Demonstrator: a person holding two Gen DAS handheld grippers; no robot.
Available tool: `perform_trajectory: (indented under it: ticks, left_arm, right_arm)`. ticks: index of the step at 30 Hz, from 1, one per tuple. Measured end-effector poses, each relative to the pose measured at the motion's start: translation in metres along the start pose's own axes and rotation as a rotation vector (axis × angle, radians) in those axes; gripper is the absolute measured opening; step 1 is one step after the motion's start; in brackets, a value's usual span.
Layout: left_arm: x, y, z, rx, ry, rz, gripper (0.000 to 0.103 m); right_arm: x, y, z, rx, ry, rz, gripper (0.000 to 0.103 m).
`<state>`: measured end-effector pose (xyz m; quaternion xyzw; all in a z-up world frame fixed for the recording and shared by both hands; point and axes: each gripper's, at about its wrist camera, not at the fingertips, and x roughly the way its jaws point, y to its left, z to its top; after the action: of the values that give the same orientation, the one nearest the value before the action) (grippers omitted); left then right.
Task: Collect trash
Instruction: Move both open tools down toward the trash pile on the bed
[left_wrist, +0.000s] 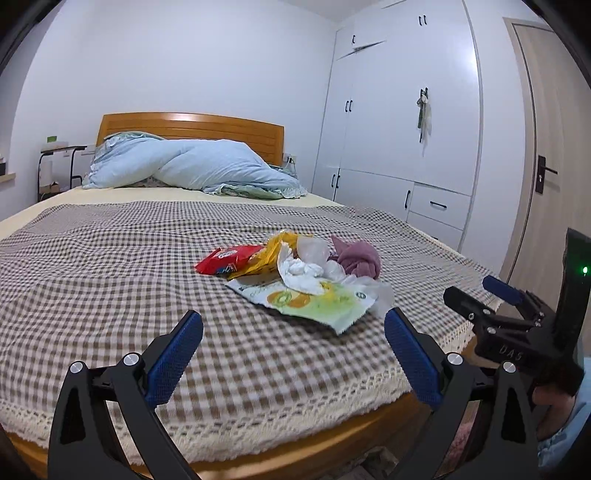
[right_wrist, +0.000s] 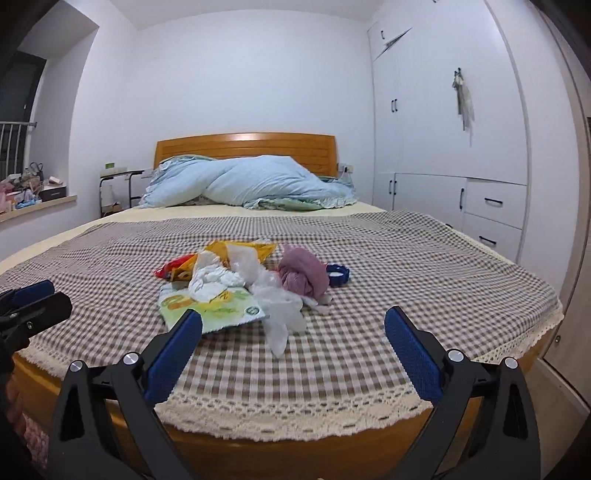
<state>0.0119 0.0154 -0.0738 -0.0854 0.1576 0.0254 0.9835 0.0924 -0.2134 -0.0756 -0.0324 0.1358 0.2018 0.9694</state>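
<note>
Left gripper (left_wrist: 293, 328): spread, empty, above the bed's foot edge.
Right gripper (right_wrist: 293, 328): spread, empty.
Trash pile (left_wrist: 291, 273): on the checked blanket (left_wrist: 110, 266), wrappers beside a pink cloth (right_wrist: 303, 277).

I face a wooden-framed bed (right_wrist: 280, 448) covered by a brown-and-white checked blanket (right_wrist: 406, 266) with a cream lace edge. Near its middle lies a heap: a red wrapper (left_wrist: 221, 260), a yellow bag (left_wrist: 271, 254), crumpled tissue (right_wrist: 212, 282), a green-and-white packet (left_wrist: 314, 301), clear plastic (right_wrist: 280, 314), a mauve cloth (right_wrist: 301, 275) and a blue cap (right_wrist: 338, 275). A light-blue quilt (right_wrist: 258, 181) lies at the far end.
</note>
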Motion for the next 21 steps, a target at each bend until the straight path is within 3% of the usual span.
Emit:
perform_trajectory:
  ticks: [10,21]
  left_arm:
    - [0.018,0.014,0.024,-0.025,-0.037,0.013,0.095]
    - [0.034,0.03,0.037,-0.074,-0.032,0.011,0.095]
  right_arm:
    - [0.027,0.003,0.015,0.007,-0.004,0.062,0.095]
    - [0.053,0.003,0.036,-0.001,-0.045,-0.019,0.095]
